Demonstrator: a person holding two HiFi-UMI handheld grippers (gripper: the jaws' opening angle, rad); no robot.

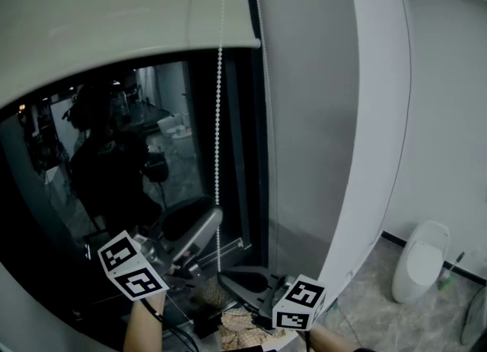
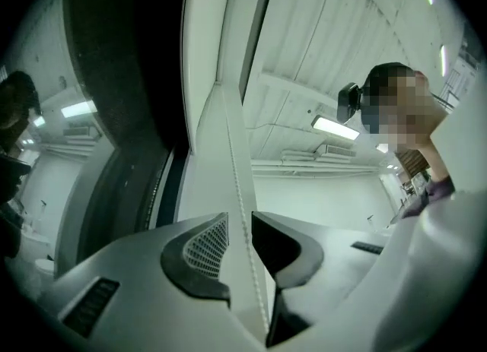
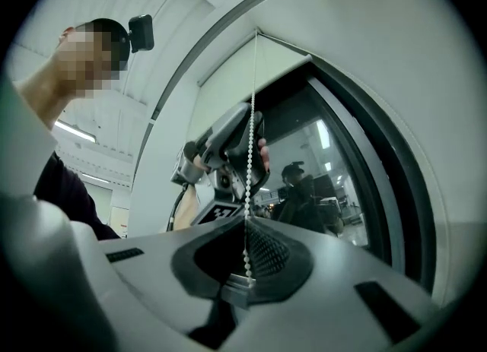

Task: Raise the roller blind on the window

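The pale roller blind (image 1: pixel 114 16) hangs part-way down the dark window (image 1: pixel 46 214). Its white bead chain (image 1: pixel 219 130) drops along the window's right side. In the head view my left gripper (image 1: pixel 215 217) is up at the chain. My right gripper (image 1: pixel 224 274) sits just below it. In the left gripper view the left gripper (image 2: pixel 240 217) is open, and the bead chain (image 2: pixel 235 176) runs loose through the gap between its jaws. In the right gripper view the right gripper (image 3: pixel 246 229) is shut on the bead chain (image 3: pixel 251 137), which rises taut past the left gripper (image 3: pixel 228 145) above.
A grey-white panel (image 1: pixel 319 115) stands right of the window, with a white wall beyond it. A white rounded fixture (image 1: pixel 418 259) sits on the tiled floor at lower right. The glass reflects a person and a lit room.
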